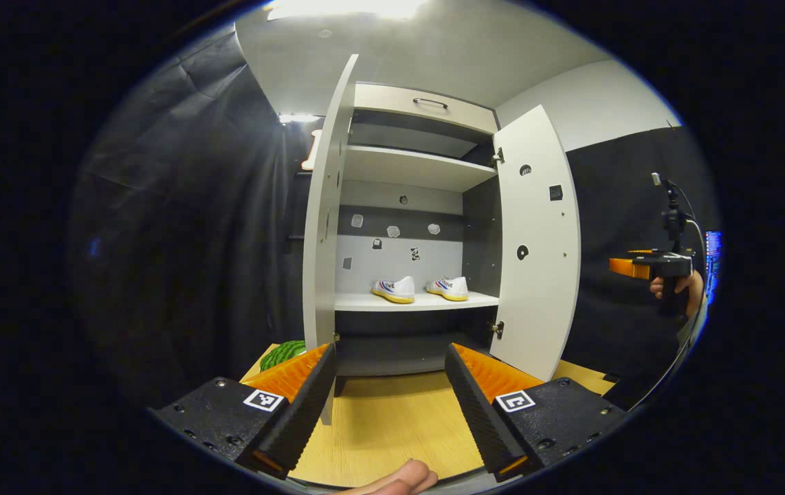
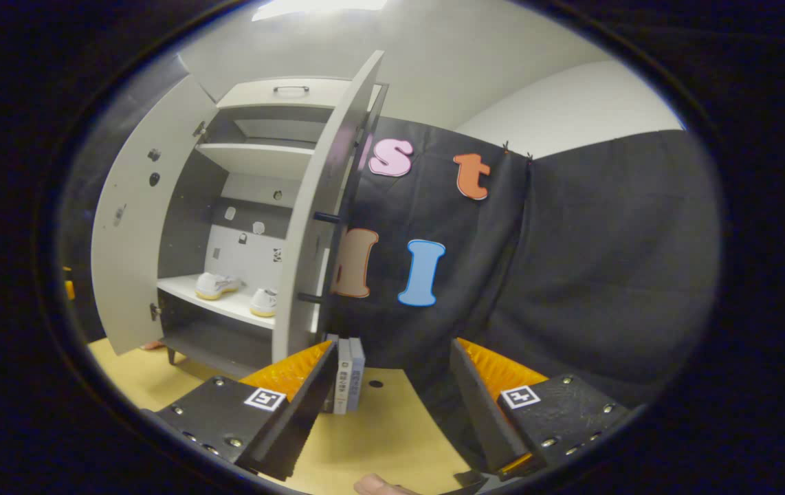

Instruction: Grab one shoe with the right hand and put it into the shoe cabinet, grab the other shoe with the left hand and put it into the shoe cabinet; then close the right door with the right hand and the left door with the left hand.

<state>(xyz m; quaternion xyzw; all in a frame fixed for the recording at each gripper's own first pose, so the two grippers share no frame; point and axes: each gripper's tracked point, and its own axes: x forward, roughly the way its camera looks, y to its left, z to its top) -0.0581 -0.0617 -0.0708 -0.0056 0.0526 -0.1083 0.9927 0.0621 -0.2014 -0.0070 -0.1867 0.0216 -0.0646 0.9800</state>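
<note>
Both white low-top sneakers with yellow soles, 1 [image 1: 394,289] and its mate [image 1: 449,287], sit side by side on the lower shelf [image 1: 365,302] of the tall white shoe cabinet [image 1: 420,103], toward its front edge. The left tool [image 1: 390,402] is spread and empty; the right tool [image 2: 392,405] likewise (also seen far off [image 1: 629,267]). The 2 doors stand wide. The right door [image 2: 320,227] is nearest the right tool; a glancing push near its hinge side could slip off or rock the cabinet on the pale wooden counter [image 1: 392,426].
</note>
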